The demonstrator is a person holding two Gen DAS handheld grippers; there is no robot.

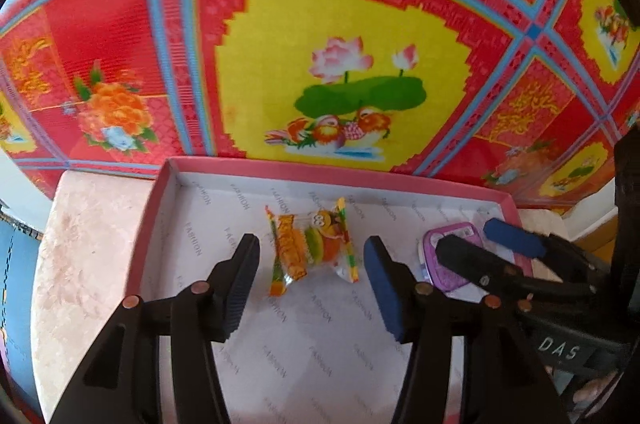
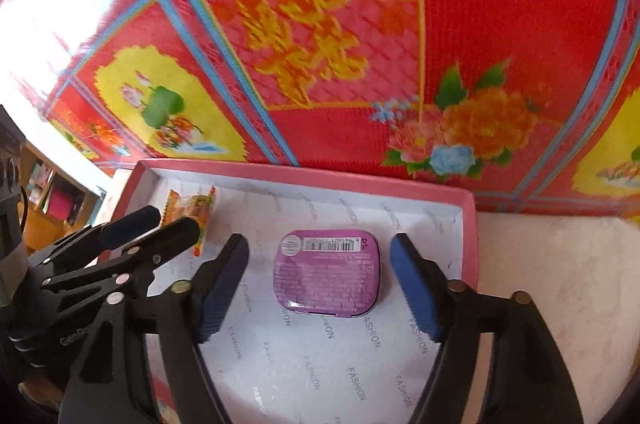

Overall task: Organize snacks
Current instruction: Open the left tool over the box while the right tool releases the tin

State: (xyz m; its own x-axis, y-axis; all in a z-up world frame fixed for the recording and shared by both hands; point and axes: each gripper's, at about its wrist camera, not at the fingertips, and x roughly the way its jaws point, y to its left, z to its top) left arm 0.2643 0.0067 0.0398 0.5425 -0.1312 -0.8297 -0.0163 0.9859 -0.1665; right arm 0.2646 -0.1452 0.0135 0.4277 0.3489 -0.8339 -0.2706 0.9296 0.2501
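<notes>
The left gripper (image 1: 312,248) stands apart over the pink box (image 1: 280,170), its fingers (image 1: 244,276) either side of a candy packet (image 1: 312,244) without touching it; the packet lies flat on the box floor between them. Just beside it on its right, the right gripper (image 2: 320,248) is likewise released, straddling a purple tin (image 2: 327,272) that rests label-up on the floor, clear of both pads (image 2: 412,288). Beyond the box hangs a red patterned cloth (image 1: 320,24).
</notes>
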